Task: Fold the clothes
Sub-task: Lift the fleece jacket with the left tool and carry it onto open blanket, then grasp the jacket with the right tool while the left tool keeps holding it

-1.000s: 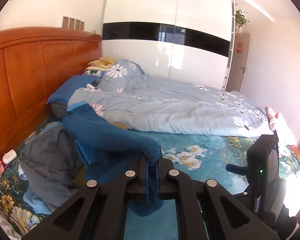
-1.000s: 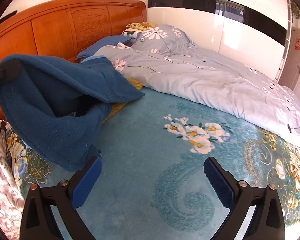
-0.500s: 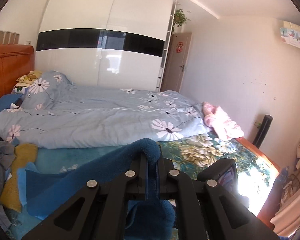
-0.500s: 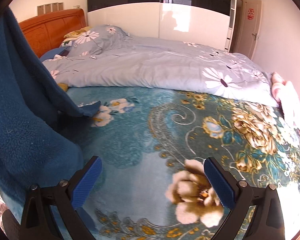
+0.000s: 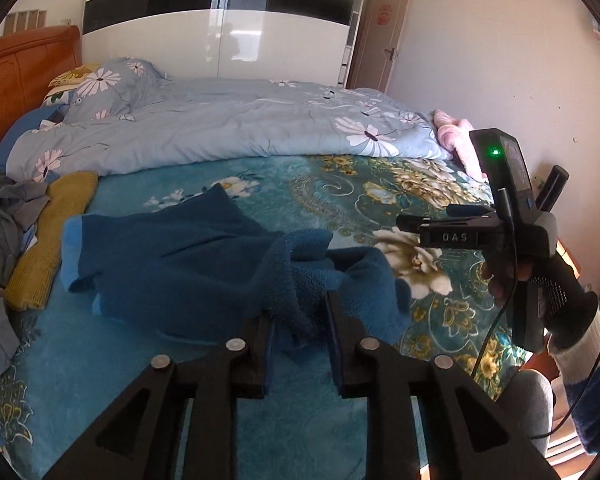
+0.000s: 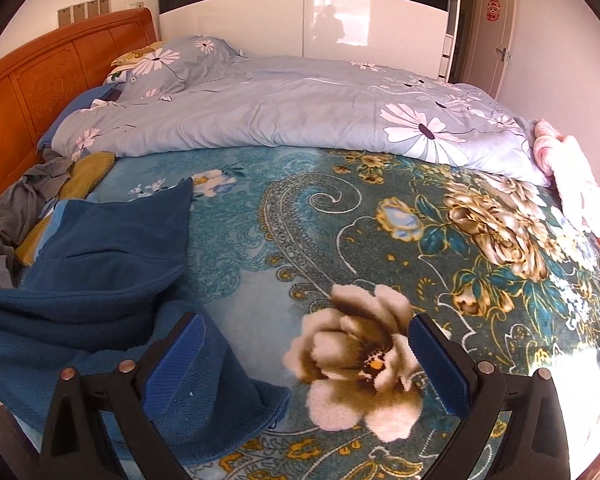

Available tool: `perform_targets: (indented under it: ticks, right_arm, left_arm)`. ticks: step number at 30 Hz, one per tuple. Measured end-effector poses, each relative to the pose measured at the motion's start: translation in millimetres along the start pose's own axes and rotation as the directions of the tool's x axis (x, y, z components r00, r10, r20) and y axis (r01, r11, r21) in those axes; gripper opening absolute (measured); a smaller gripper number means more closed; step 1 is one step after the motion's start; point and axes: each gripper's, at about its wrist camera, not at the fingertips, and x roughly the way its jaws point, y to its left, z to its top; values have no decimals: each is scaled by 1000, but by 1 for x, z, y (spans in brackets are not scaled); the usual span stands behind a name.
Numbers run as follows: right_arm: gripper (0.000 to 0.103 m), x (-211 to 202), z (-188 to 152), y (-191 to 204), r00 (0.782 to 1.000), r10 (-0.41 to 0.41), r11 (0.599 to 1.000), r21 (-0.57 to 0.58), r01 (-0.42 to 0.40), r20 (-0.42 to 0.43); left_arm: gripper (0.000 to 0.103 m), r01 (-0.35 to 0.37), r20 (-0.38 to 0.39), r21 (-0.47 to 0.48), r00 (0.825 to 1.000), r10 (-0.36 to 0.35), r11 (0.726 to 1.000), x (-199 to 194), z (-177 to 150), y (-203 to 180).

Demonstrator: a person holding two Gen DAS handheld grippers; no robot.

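Dropped from lifted, rumpled blue fleece garment [image 5: 188, 264] lies between just-opening left tongs [image 5: 300, 334]; right tongs [image 6: 308, 364] spread.

The blue fleece garment [image 5: 188, 256], earlier lifted off the bed, is now laid on the floral blanket [image 5: 340, 184]. The left gripper [image 5: 300, 320] jaws, clamped on it before, have just been opening, a fold still between them.

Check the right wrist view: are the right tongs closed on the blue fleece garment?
No, the right tongs stand wide open over the floral blanket, with the blue fleece garment lying off to their left.
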Motion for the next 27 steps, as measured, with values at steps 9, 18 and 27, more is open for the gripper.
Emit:
perform_targets:
  ticks: [9,18,27]
  right_arm:
    - [102,43,15,48,987,141,985,-85,-148,-77]
    - [90,92,10,65,952,206,973,-55,-224,-228]
    - [78,100,-5,86,902,293,931,-120,-345,-318]
  left_arm:
    - [80,-227,17,-164,972,233,960,-25,-17,96]
    - [80,-240,-74,-376,971,229,895,66,9,155]
    - [74,-197,-161,-376,976,145,905,119,21,154]
